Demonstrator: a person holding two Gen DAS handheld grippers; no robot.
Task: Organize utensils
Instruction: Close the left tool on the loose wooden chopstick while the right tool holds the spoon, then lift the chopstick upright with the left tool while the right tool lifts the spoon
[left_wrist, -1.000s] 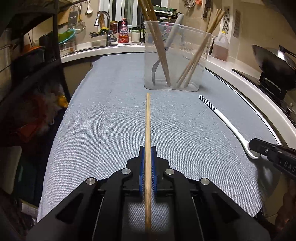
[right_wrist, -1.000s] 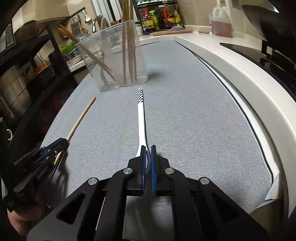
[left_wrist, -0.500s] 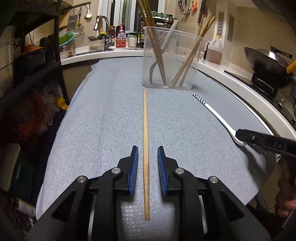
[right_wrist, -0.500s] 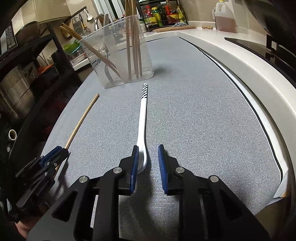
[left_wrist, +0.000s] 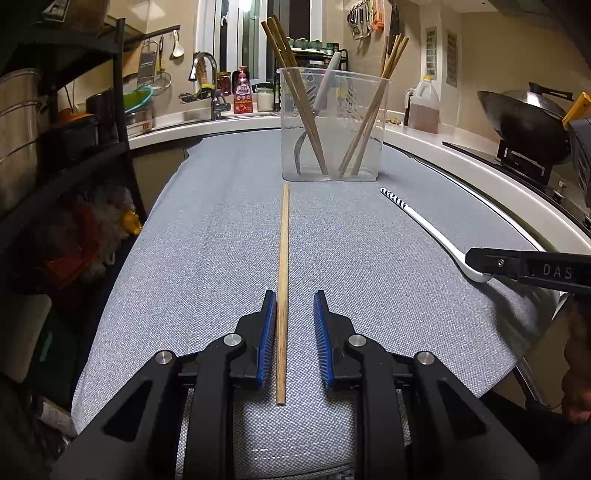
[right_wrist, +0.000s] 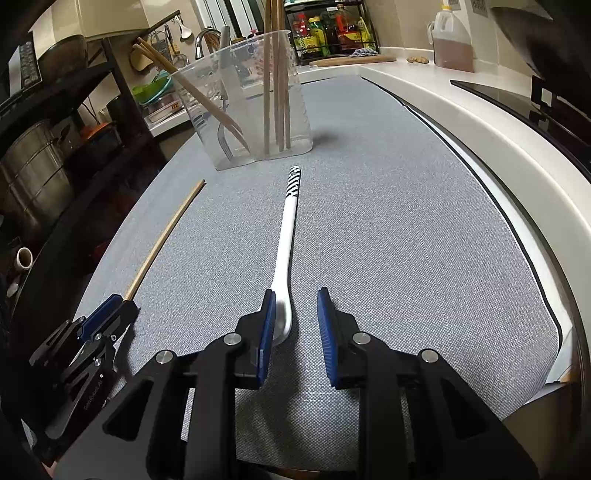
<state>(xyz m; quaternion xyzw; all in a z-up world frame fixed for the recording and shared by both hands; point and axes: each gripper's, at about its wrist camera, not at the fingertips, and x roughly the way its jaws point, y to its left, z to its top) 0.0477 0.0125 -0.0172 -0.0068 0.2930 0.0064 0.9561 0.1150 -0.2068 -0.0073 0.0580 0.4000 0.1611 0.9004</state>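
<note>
Left wrist view: the grey cloth-covered surface (left_wrist: 207, 236) runs up the middle of the frame. Its left edge drops off beside a dark metal shelf rack (left_wrist: 74, 147), and its right edge meets a pale counter rim (left_wrist: 517, 184) curving down the right side. Most of the cloth lies bare between the lower centre and the clear plastic container (left_wrist: 332, 125) at upper centre, which holds wooden chopsticks and a metal utensil. The left hand-held gripper (left_wrist: 294, 332) at lower centre has its blue pads parted a little; a single wooden chopstick (left_wrist: 283, 258) lies flat on the cloth between them, close against the left pad and clear of the right one, so it is not clamped. At the right edge the right hand-held gripper (left_wrist: 480, 264) has its tip at the bowl of a white spoon (left_wrist: 436, 232) with a striped handle end.

Right wrist view: open cloth spreads across the right half of the frame up to the counter rim (right_wrist: 517, 155). The container (right_wrist: 251, 103) stands at upper centre left. The right hand-held gripper (right_wrist: 295, 325) is slightly open, with the spoon (right_wrist: 288, 236) lying on the cloth; its bowl sits against the left pad, with a gap to the right pad. At lower left, the left hand-held gripper (right_wrist: 110, 310) sits at the chopstick (right_wrist: 162, 236).
</note>
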